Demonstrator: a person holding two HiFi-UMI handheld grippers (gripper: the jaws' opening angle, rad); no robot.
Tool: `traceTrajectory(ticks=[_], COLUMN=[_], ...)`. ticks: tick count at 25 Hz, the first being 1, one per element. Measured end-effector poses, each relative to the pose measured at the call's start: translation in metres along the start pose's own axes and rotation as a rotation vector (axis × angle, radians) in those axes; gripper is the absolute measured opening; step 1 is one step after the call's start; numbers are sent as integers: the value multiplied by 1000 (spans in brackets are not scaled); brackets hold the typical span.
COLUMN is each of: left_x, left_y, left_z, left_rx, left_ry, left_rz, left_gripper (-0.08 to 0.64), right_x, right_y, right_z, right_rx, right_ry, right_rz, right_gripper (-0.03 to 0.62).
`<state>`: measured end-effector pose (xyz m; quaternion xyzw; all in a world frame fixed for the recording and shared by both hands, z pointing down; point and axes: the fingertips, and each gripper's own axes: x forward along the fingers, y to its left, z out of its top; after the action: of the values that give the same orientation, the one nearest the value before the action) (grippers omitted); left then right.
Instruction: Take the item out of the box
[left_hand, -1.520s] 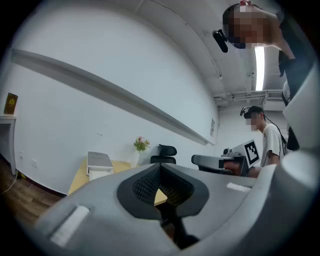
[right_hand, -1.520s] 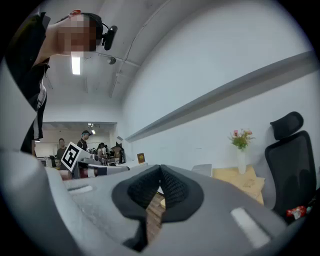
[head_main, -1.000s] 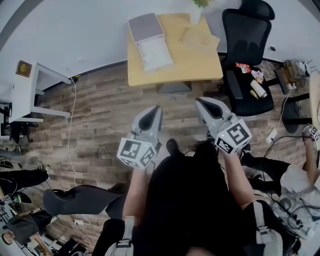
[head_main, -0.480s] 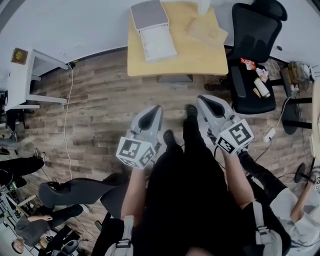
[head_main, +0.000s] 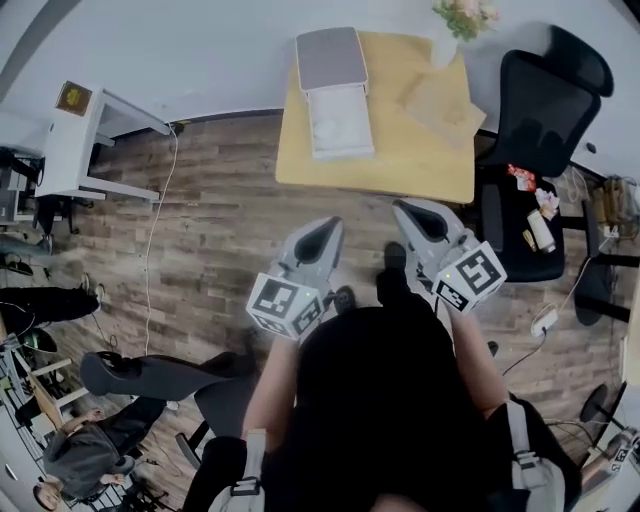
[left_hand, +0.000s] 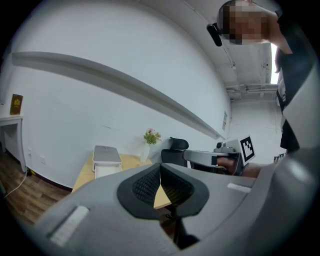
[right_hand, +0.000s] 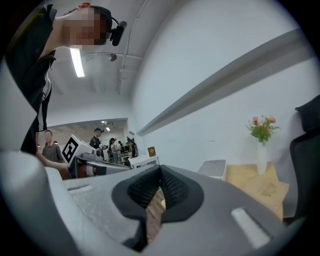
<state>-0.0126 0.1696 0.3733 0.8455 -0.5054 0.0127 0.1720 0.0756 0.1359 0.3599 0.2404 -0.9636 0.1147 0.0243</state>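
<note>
A grey and white box (head_main: 335, 90) stands on the far left part of a wooden table (head_main: 380, 160), its lid folded back; what lies inside I cannot make out. The left gripper view shows the box (left_hand: 106, 161) small and far ahead, as does the right gripper view (right_hand: 212, 169). My left gripper (head_main: 328, 228) and right gripper (head_main: 410, 210) are held side by side over the wood floor, short of the table's near edge. Both are shut with nothing between their pads (left_hand: 150, 186) (right_hand: 172, 187).
A flat brown packet (head_main: 445, 105) and a vase of flowers (head_main: 455, 20) share the table. A black office chair (head_main: 545, 110) stands at its right, a white side table (head_main: 85, 140) at the far left. A cable (head_main: 150, 260) trails over the floor. People sit at the lower left (head_main: 90, 450).
The table and box have slid lower and rightward in the head view, so I have stepped closer to them. Both grippers keep their pose and stay shut.
</note>
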Motion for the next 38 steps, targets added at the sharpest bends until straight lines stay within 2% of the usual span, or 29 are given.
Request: traceTrajectory(ticks=[10, 21, 31, 38], left_x=[70, 126, 133, 158], left_y=[11, 9, 47, 99], left_z=[10, -7, -23, -5], left_rx=[7, -20, -66, -54], left_ry=[27, 71, 128, 154], left_rz=[136, 237, 252, 155], left_gripper=[11, 12, 12, 15], right_x=[28, 35, 60, 103], right_y=[-72, -106, -120, -138], right_z=[11, 5, -11, 13], right_rx=[14, 37, 80, 58], right_ry=[28, 63, 100, 93], right_rz=[133, 254, 242, 149], right_gripper=[3, 3, 3, 3])
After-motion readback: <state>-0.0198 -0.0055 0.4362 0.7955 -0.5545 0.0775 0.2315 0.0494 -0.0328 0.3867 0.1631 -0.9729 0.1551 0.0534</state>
